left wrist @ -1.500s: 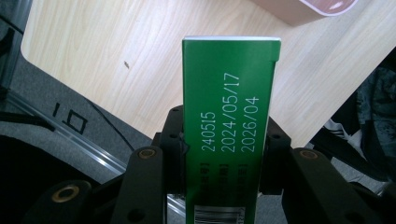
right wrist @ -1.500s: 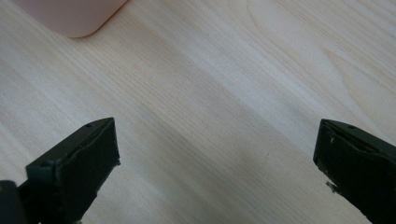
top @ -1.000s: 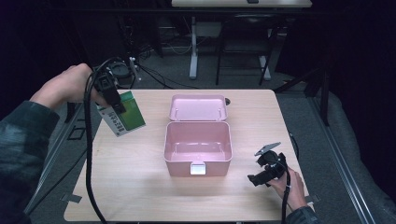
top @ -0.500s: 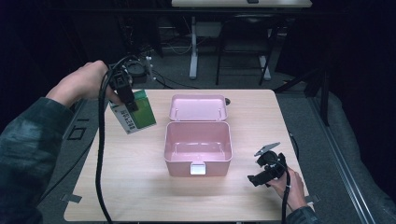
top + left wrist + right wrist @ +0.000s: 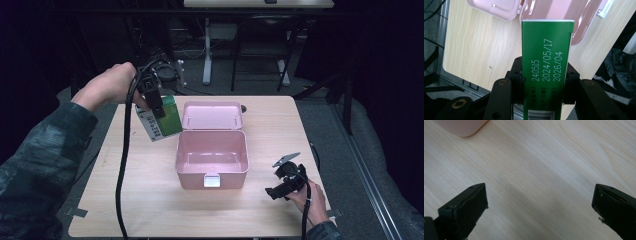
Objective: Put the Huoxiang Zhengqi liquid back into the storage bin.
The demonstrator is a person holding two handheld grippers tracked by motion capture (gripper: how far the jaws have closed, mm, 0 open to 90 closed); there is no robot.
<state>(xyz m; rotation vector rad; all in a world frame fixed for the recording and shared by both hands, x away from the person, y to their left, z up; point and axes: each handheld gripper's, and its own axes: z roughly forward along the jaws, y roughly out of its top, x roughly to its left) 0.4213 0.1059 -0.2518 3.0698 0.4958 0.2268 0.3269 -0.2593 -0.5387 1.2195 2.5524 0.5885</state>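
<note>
A green carton (image 5: 161, 122) with printed dates hangs in the air over the table's left half, just left of the open pink box (image 5: 212, 152). My left gripper (image 5: 155, 102) is shut on it from above. In the left gripper view both jaws press on the carton's (image 5: 546, 65) narrow sides, and the pink box (image 5: 579, 15) and its lid (image 5: 496, 7) lie beyond it. The lid (image 5: 212, 115) is folded back flat and the box is empty. My right gripper (image 5: 278, 186) rests low at the front right, open, with bare wood between its jaws (image 5: 539, 207).
The light wooden table (image 5: 150, 200) has free room in front of and left of the pink box. A corner of that box (image 5: 461, 126) is near the right gripper. A black cable (image 5: 122, 165) hangs from the left gripper. Dark desk legs stand behind the table.
My left hand has carried the green carton to the right, closer to the pink box. The right gripper has stayed in place.
</note>
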